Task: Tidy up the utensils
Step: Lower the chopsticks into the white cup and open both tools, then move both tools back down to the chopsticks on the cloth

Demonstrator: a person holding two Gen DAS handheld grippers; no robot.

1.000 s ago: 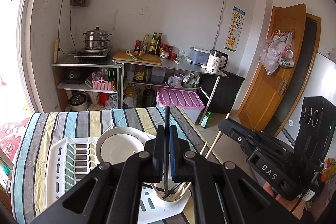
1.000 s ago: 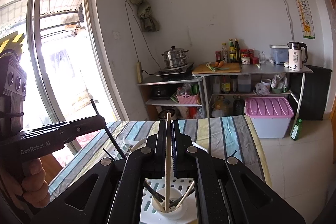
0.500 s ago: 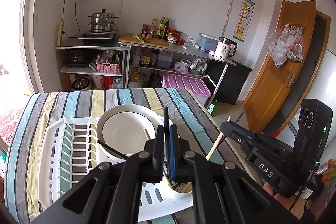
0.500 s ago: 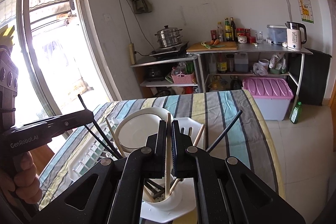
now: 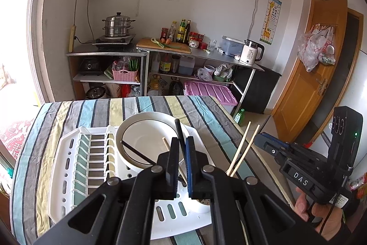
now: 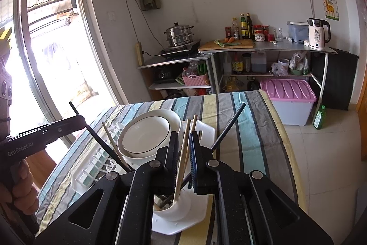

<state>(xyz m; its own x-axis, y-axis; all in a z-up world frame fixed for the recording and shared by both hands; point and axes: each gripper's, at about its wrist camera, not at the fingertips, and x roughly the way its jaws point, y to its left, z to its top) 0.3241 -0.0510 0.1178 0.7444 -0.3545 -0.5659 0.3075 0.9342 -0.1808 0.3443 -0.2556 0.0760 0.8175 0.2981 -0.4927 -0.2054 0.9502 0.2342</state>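
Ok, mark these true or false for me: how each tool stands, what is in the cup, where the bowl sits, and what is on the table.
1. The left tool is shut on a black chopstick. True.
2. The right tool is clamped tight on a spoon. False: its jaws are opening, with wooden chopsticks between them.
3. The cup holds chopsticks. True.
4. The bowl sits on the floor. False: it is in the rack.
5. The table has a striped cloth. True.

A striped tablecloth (image 5: 149, 107) (grey, teal, pale yellow) is showing under a white rack (image 5: 68, 153); a white bowl (image 5: 146, 134) is wearing a thin black ring.
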